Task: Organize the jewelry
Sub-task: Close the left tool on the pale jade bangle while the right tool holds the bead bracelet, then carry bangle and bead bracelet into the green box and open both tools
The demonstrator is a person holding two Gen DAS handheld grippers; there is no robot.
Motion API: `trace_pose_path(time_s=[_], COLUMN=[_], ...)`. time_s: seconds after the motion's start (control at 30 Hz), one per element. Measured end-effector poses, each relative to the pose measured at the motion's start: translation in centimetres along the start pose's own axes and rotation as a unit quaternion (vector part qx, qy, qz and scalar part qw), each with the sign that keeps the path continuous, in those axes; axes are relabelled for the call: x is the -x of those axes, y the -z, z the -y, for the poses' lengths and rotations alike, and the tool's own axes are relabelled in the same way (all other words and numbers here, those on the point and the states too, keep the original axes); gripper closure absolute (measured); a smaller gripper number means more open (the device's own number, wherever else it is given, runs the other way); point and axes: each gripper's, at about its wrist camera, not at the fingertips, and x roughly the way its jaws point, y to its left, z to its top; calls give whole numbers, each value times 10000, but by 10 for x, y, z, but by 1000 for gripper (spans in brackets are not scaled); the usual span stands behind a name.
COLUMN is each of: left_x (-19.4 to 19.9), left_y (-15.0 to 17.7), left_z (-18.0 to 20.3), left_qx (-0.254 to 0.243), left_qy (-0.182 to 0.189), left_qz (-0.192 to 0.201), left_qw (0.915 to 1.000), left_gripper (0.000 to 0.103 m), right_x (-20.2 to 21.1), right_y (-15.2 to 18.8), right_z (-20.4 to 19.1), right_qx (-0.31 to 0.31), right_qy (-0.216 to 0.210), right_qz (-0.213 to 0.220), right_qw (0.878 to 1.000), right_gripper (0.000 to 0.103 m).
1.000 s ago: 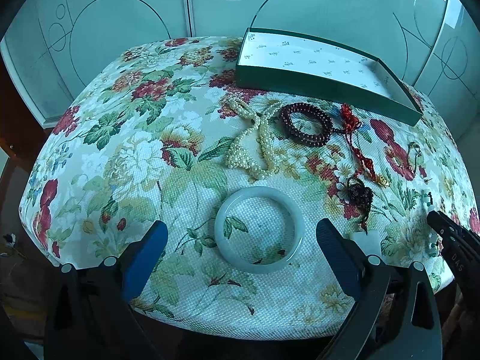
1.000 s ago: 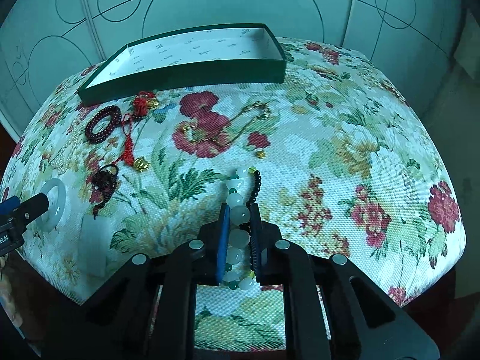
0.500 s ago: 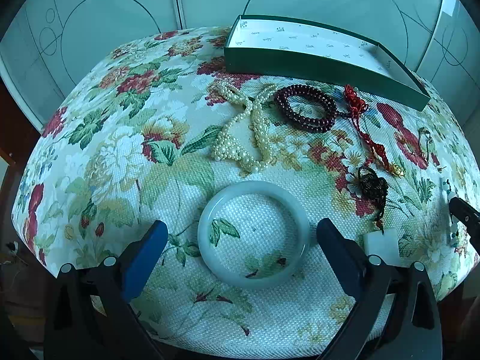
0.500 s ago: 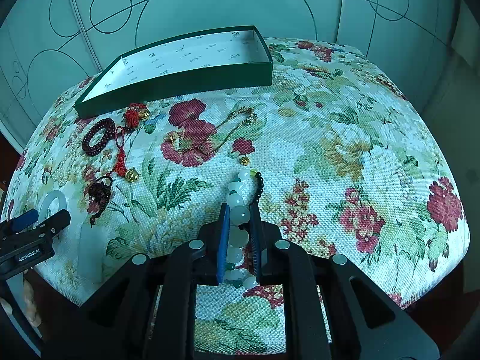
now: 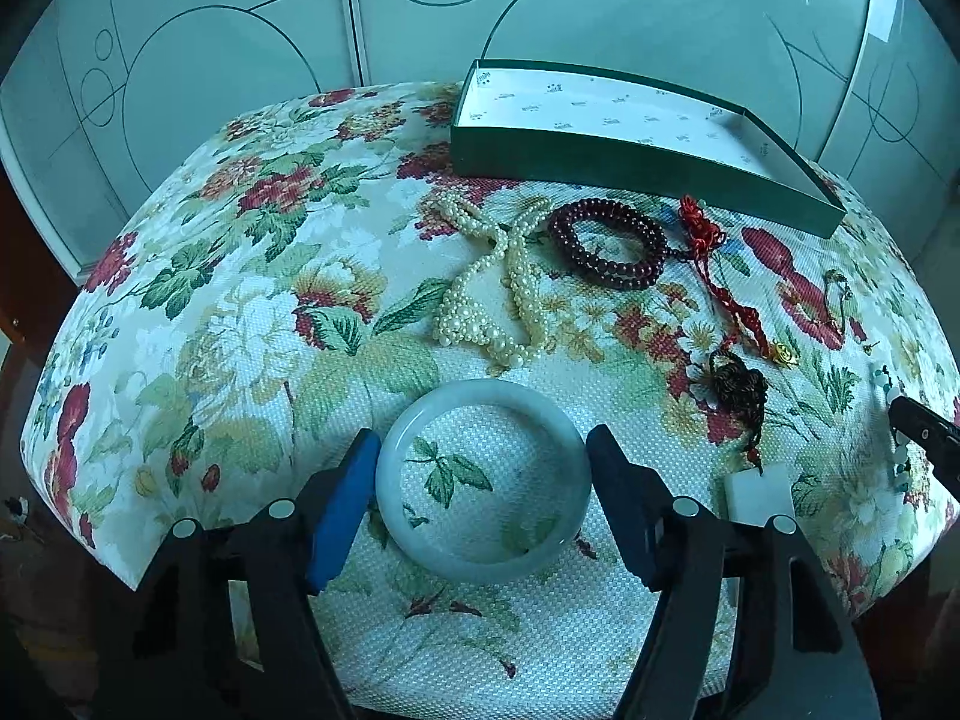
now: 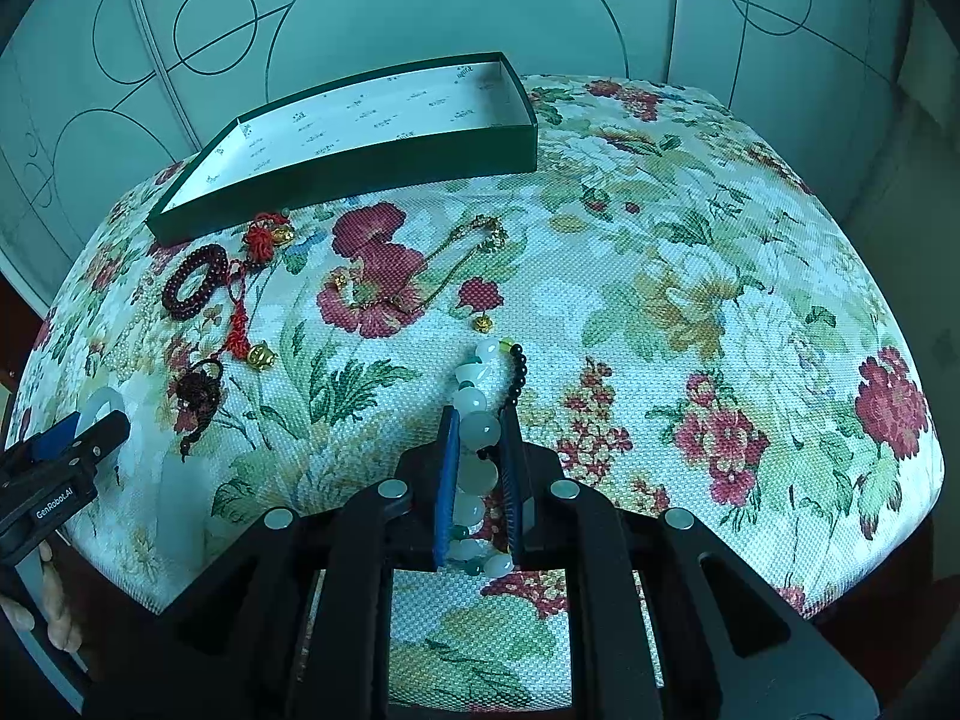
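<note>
Left gripper (image 5: 483,480): fingers at 9 and 3 o'clock of the bangle (image 5: 483,480), which lies flat on the cloth (image 5: 240,312); both pads sit at or just off its outer rim, contact cannot be confirmed, and the bangle is not lifted. At 3 o'clock of the right finger, a white block (image 5: 757,491) with a dark knotted cord (image 5: 737,384) beyond it. Right gripper (image 6: 478,429): fingers drawn narrow, clamped on the bead string (image 6: 477,426); pale round beads run between the pads, and the string's far end with small black beads trails onto the cloth toward 12 o'clock. Further out in the left view, a pearl strand (image 5: 498,276) lies heaped at 12 o'clock of the bangle, a dark red bracelet (image 5: 609,243) at 1 o'clock, and a red tassel (image 5: 717,273) with a gold charm at 2 o'clock. In the right view a gold chain (image 6: 447,264) lies at 12 o'clock of the bead string. Farthest, the green box (image 5: 636,159), open, white lining showing, nothing in it.
</note>
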Motion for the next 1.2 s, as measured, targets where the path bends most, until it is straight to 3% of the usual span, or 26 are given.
trace_pose_path(time_s=[0.27,1.2], left_x=[-1,39], left_y=[-2,-44], left_z=[-13,2], left_qx=[209,-28], left_qy=[130,235], left_qz=[69,612], left_qw=[9997,9978], left_gripper=[33,33], right_x=[3,51], right_y=[-2,-36], right_z=[-3,-8], right_qx=[11,-1], right_qy=[-23,-390], right_qz=[36,622], right_qw=[10000,9973], right_gripper=[90,90])
